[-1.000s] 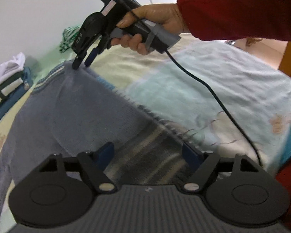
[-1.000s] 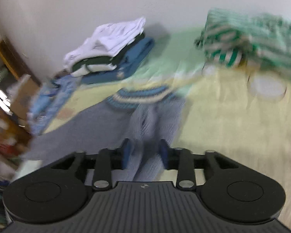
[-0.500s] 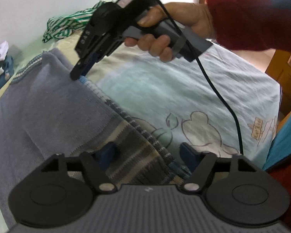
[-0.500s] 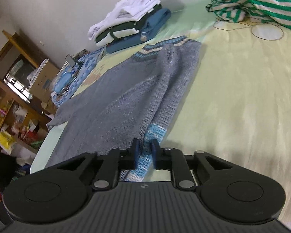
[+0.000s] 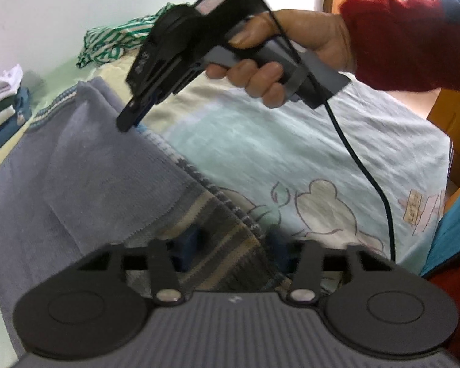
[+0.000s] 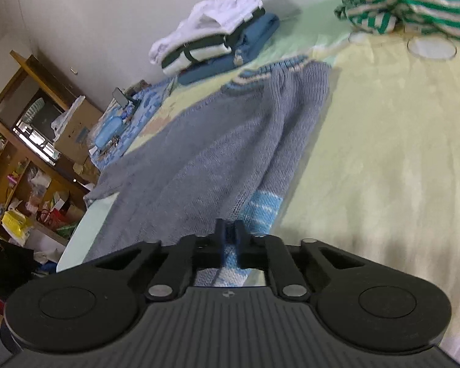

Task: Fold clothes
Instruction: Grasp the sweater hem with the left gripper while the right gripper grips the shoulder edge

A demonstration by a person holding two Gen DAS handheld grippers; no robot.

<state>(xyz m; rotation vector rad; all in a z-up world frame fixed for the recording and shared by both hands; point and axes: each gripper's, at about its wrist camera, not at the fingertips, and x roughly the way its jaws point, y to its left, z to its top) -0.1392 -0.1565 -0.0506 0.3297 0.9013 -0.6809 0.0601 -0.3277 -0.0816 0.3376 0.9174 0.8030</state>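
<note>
Sweater (image 6: pixel 217 141), grey knit, blue-striped cuff pinched in right claw (image 6: pixel 229 236); left claw (image 5: pixel 233 253) spread wide over striped hem.

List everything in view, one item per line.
sweater: one, grey with blue cuff, spread on bed
bedsheet: one, pale yellow and green, under sweater
folded stack: one, white, green, blue, by wall
striped garment: one, green and white, heaped far side
shelf unit: one, wooden, beside bed
left gripper: open, over striped hem
right gripper: shut on sweater cuff
hand: one, red sleeve, holding right gripper
</note>
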